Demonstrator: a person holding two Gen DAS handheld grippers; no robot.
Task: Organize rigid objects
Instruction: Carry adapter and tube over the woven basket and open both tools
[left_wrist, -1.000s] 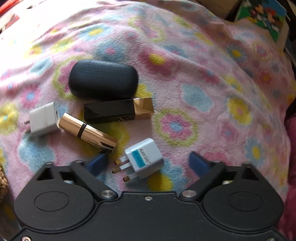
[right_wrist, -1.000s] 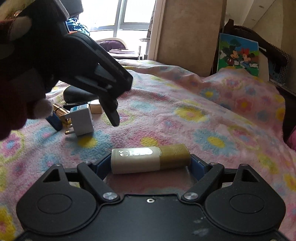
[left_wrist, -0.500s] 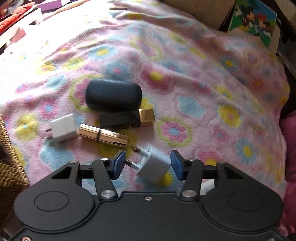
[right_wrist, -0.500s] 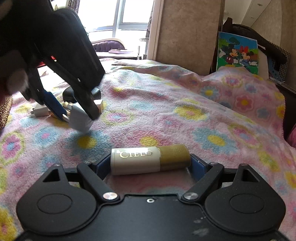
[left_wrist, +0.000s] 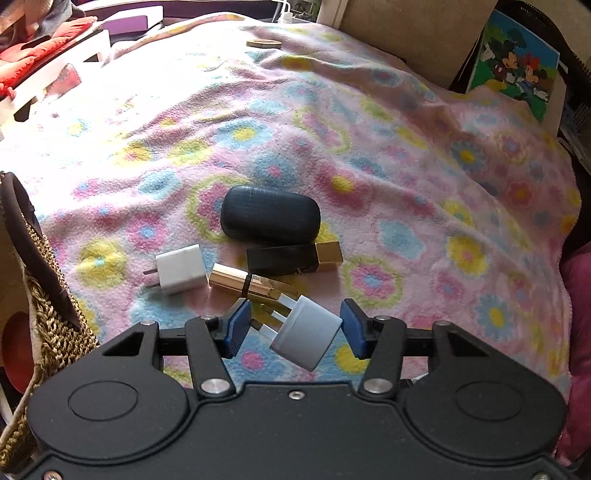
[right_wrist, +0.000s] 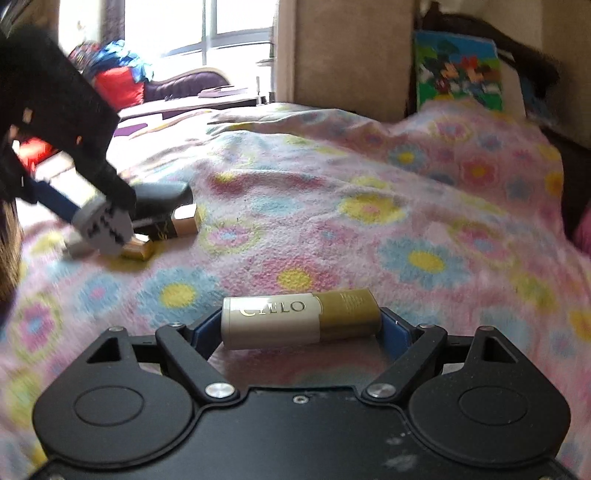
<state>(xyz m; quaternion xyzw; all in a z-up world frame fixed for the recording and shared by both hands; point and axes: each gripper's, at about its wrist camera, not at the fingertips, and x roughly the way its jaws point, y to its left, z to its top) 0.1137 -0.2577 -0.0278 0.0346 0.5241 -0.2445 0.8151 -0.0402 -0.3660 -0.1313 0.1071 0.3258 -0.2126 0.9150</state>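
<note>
My left gripper (left_wrist: 293, 326) is shut on a grey-white plug adapter (left_wrist: 308, 338), held tilted just above the flowered blanket (left_wrist: 406, 166), its brass pins pointing left. Beyond it lie a gold lipstick tube (left_wrist: 236, 280), a black and gold box (left_wrist: 291, 258), a white charger (left_wrist: 179, 273) and a dark oval case (left_wrist: 269, 214). My right gripper (right_wrist: 301, 326) is shut endwise on a white and gold tube (right_wrist: 301, 319), held level over the blanket. In the right wrist view the left gripper (right_wrist: 98, 221) shows at the far left with the adapter (right_wrist: 103, 230).
A woven straw basket (left_wrist: 48, 325) with a dark rim stands at the blanket's left edge. A cartoon picture (left_wrist: 513, 62) leans at the back right beside a beige panel (left_wrist: 406, 37). A small flat disc (left_wrist: 264, 43) lies far back on the blanket.
The left gripper's jaws closed on the plug adapter and lifted it off the blanket, pulling back from the other items. The right gripper kept its hold on the tube and rolled slightly.
</note>
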